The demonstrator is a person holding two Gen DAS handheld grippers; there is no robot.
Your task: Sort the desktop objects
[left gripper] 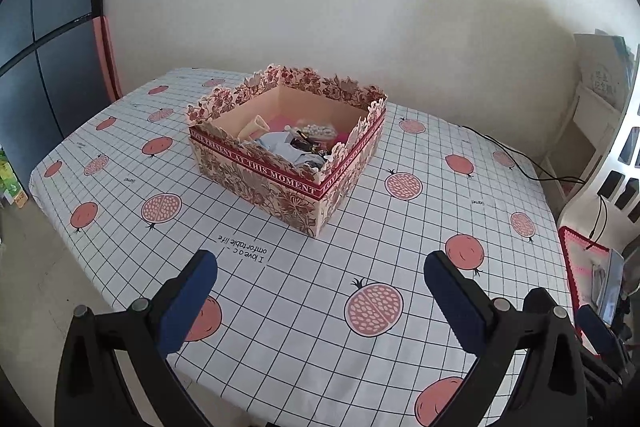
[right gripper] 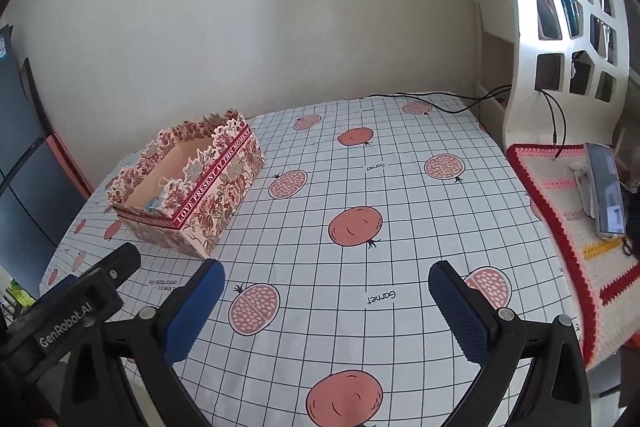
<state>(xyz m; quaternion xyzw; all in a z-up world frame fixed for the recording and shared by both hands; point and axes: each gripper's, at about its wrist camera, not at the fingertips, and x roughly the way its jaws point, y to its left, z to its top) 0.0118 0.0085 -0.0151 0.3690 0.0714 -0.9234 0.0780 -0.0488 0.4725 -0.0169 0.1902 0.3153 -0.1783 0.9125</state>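
A floral cardboard box (left gripper: 280, 183) with a red band stands on the table (left gripper: 280, 307), which has a grid cloth with pomegranate prints. The box holds several small items (left gripper: 298, 143): a beige cone, a bluish cloth, white beads and dark bits. The box also shows at the left of the right wrist view (right gripper: 208, 203). My left gripper (left gripper: 320, 267) is open and empty, near the front edge, short of the box. My right gripper (right gripper: 326, 277) is open and empty over the cloth, right of the box. The left gripper's body (right gripper: 80, 303) shows at the lower left.
A white shelf unit (right gripper: 568, 27) stands right of the table. A crocheted mat (right gripper: 568, 211) with a phone (right gripper: 608, 191) lies beside it. A black cable (right gripper: 440, 103) runs across the table's far right corner. A dark cabinet (left gripper: 44, 59) stands at the left.
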